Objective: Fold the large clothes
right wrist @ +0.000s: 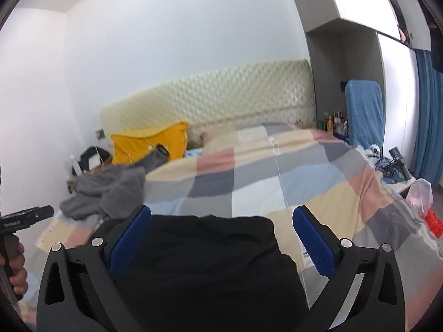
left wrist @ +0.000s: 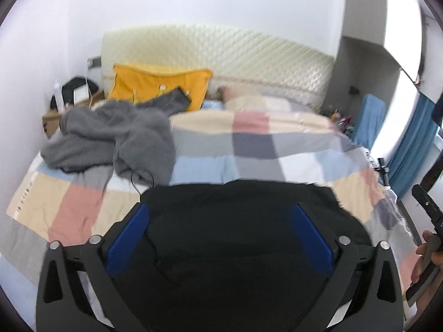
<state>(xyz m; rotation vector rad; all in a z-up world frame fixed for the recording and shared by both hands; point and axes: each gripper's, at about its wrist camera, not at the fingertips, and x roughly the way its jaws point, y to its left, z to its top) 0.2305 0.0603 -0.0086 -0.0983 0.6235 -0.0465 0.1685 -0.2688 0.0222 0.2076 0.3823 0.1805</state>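
Both tools [left wrist: 218, 235] [right wrist: 221, 238] apart over black garment [left wrist: 235, 249]; red bag [right wrist: 433, 221] right view only.

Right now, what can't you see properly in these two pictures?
- Black garment: its near part runs off the bottom edge in both views, and the left gripper and right gripper frames cover it, so its type and shape are unclear.
- Grey garment: crumpled and blurred in the left view.
- Small bottles by the headboard: too small to identify.
- Whether the fingers touch cloth: cannot tell.
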